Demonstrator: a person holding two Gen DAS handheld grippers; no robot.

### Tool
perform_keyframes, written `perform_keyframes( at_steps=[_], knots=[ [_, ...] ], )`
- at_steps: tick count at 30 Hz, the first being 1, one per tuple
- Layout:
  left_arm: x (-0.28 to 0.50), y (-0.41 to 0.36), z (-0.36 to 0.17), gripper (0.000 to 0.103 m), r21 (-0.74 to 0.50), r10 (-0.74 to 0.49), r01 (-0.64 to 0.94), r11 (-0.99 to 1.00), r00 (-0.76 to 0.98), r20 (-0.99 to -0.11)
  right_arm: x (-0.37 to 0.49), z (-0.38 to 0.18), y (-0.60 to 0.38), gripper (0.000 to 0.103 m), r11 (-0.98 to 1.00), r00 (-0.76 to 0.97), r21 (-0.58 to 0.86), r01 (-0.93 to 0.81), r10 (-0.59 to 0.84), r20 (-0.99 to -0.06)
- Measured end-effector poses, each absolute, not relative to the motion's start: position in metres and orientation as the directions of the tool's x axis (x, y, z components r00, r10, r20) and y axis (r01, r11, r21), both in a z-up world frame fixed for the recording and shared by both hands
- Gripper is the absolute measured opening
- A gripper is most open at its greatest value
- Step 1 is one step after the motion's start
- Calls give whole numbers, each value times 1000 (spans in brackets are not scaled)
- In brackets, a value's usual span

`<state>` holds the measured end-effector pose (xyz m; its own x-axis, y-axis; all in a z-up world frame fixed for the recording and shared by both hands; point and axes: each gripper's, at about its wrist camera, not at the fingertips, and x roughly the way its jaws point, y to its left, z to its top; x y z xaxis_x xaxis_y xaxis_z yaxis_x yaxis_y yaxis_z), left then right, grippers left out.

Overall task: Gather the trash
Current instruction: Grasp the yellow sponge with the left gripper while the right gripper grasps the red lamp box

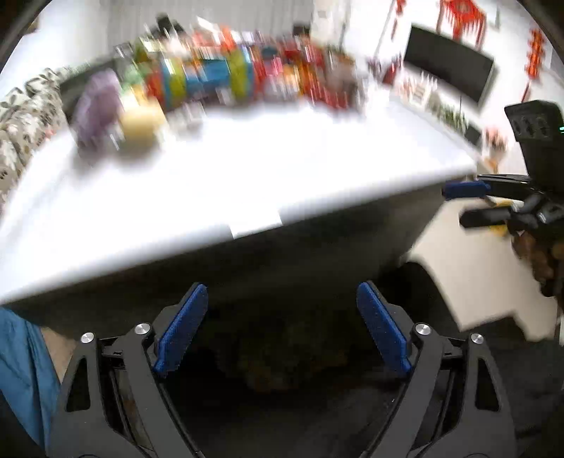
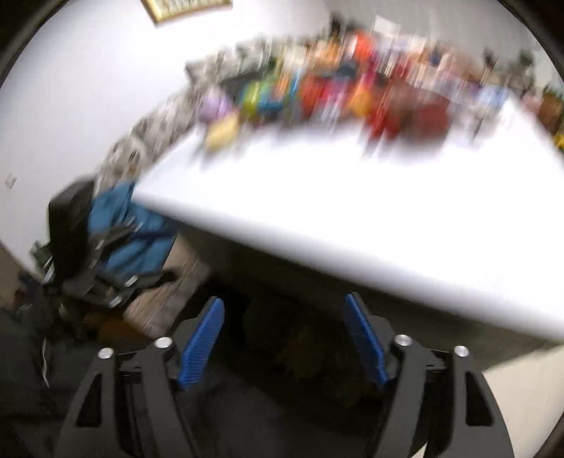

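Biggest thing in both your views is the white table [image 1: 211, 183], and it's the landmark for everything else. The trash [image 1: 218, 77] is a long smeared heap of colourful packets along the table's far edge; it's too blurry to count, though one purple lump [image 1: 100, 102] and one yellow lump [image 1: 141, 123] stand out at its left end.

Only your left wrist view catches the black screen [image 1: 449, 67] on the wall beyond the table and one white stool [image 1: 469, 267] just right of it. Only the right wrist view has the framed picture [image 2: 183, 8] and the blue cloth [image 2: 130, 232] left of the table.

Both grippers sit below the table's near edge: left gripper [image 1: 282, 327] spread wide, nothing between its two blue fingers [image 1: 181, 327]; right gripper [image 2: 285, 345] the same, released.
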<state>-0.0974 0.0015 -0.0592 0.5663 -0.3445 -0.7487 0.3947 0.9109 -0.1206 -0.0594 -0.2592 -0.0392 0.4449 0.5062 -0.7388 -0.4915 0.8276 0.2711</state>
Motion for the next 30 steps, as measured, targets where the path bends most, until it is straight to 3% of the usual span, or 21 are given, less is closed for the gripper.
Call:
perform_keyframes(
  at_steps=[6,13,14,15,28,30],
  knots=[
    [-58,12,-18,91,-156,-331,306,939,685,-649,51,-15,-281,80,929,654,107,-355,329,-681],
    [-41,27,-19,91,-198,-291,213,957,704,-647,149,-46,-270,78,928,600,88,-362,304,-740],
    [-35,31,-23,91,-197,-278,196,961,702,-656,156,-53,-268,60,922,579,111,-372,324,-748],
    [-31,32,-25,91,-200,-274,189,961,697,-662,165,-59,-269,53,906,533,172,-386,371,-760],
    [66,40,-37,90,-103,-89,21,994,694,-715,62,-17,-308,51,894,616,290,-341,446,-649],
    [80,42,-43,62,-118,-111,34,992,660,-743,49,-17,-308,52,901,621,276,-334,431,-654]
  ],
)
